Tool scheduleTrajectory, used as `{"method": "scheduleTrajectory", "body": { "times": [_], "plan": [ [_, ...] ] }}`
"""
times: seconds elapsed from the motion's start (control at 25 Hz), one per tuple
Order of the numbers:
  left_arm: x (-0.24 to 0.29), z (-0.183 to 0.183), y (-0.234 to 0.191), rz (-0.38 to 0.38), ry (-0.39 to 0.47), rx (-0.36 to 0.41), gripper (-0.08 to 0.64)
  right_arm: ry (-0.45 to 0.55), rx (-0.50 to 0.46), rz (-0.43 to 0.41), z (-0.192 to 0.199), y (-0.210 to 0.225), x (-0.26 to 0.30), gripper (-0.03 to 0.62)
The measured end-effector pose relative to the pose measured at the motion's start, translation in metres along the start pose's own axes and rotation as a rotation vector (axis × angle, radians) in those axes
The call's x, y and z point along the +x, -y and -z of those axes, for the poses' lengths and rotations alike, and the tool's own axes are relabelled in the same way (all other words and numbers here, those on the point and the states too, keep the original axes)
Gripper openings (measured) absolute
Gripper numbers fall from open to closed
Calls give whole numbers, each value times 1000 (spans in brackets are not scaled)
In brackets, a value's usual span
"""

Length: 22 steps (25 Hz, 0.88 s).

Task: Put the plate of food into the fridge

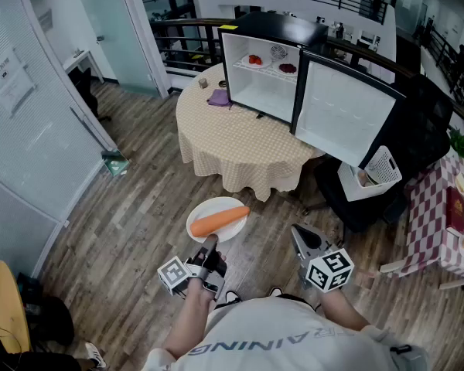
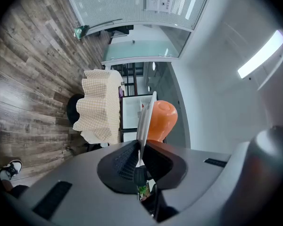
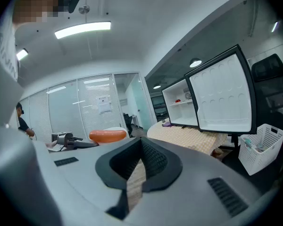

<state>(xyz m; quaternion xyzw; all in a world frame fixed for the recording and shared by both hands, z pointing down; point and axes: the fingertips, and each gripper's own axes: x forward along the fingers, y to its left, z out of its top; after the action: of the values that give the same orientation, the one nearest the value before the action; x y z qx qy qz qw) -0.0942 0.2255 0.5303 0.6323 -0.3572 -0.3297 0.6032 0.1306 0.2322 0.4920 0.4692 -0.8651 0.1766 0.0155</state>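
Observation:
A white plate carries a long orange piece of food and hangs over the wooden floor, in front of me. My left gripper is shut on the plate's near rim. In the left gripper view the rim runs edge-on between the closed jaws, with the orange food beyond. My right gripper is beside it on the right, shut with nothing held. The small white fridge stands open on the round table, its door swung to the right.
The round table has a checked cloth and a purple cloth by the fridge. Plates of red food sit on the fridge's upper shelf. A white basket and black chair stand under the door. A red checked table is at the right.

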Motion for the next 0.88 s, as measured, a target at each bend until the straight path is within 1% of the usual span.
{"method": "scheduleTrajectory", "body": {
  "times": [0.32,0.52,0.76,0.88],
  "plan": [
    [-9,5,-4,-18,-14,8,29,-8,-1,-6,6,-8,-4,21],
    [-11,3,-3,-12,-11,-3,28,-6,-6,-11,5,-13,-3,21],
    [-17,-3,-5,-16,-15,-5,29,28,28,-9,4,-16,0,22],
    [-21,-11,-5,-20,-21,-9,28,20,36,4,6,-21,9,23]
  ]
}}
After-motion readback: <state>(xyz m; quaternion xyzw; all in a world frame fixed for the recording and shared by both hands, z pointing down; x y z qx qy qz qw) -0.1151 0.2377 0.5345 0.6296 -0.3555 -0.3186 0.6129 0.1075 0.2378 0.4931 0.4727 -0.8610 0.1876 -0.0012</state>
